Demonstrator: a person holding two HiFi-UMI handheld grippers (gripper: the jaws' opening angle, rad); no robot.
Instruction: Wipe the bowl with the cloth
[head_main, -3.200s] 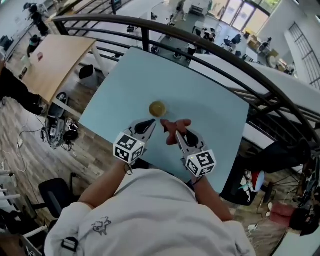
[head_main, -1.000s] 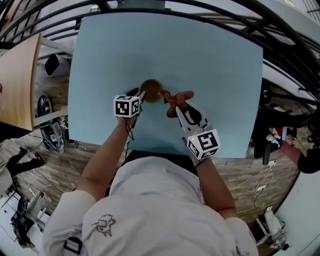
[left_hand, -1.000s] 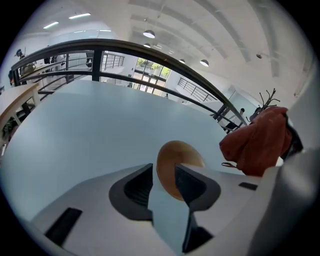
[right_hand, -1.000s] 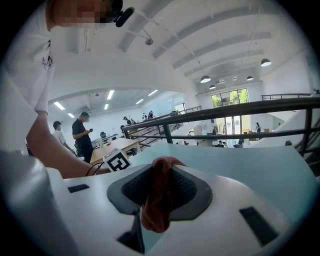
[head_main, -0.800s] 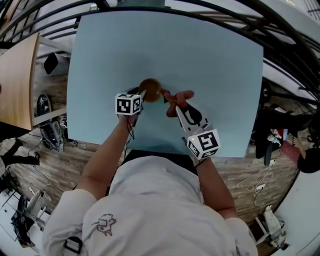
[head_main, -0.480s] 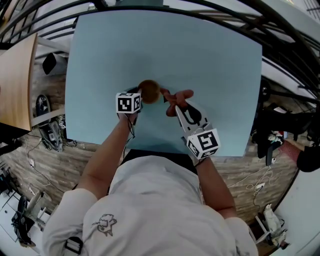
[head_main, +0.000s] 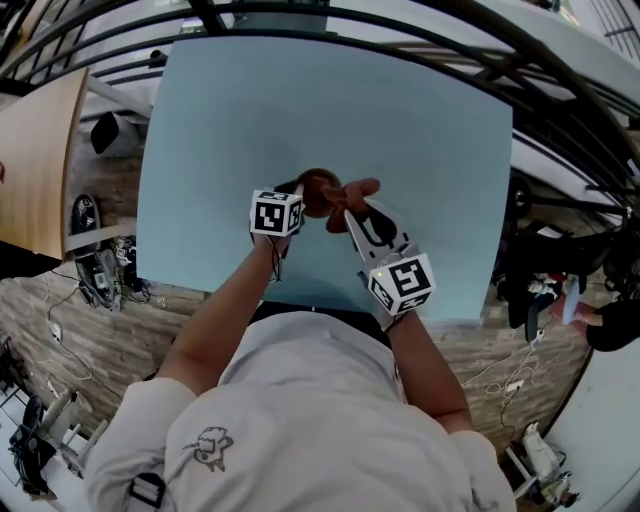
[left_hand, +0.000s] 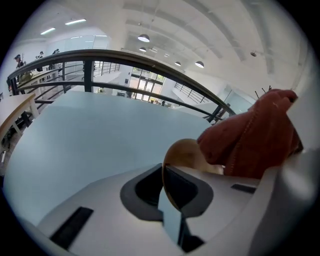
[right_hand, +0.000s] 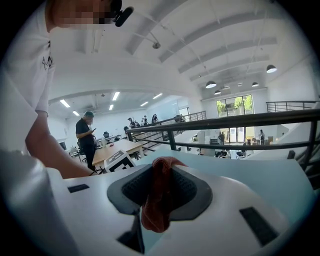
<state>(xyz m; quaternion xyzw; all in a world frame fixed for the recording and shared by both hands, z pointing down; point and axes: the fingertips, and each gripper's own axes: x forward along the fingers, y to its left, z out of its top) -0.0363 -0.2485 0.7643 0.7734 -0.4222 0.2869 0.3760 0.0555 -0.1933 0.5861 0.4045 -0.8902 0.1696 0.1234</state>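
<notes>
Left gripper (left_hand: 167, 196) pinches bowl (left_hand: 184, 152) rim | right gripper (right_hand: 156, 201) clamps cloth (right_hand: 160, 175) | bowl partly hidden behind cloth

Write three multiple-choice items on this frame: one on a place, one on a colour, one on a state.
1. Where is the cloth?
A) flat on the table, far from the bowl
B) up against the bowl
C) under the bowl

2. What colour is the table?
A) light blue
B) black
C) yellow

3. What state are the left tongs in?
A) open and empty
B) shut on the cloth
C) shut on the bowl's rim

Key:
1 B: the left gripper view shows the cloth overlapping the bowl, and the right tongs hold it.
2 A: the head view shows a pale blue top.
3 C: the rim runs between the closed jaws.
</notes>
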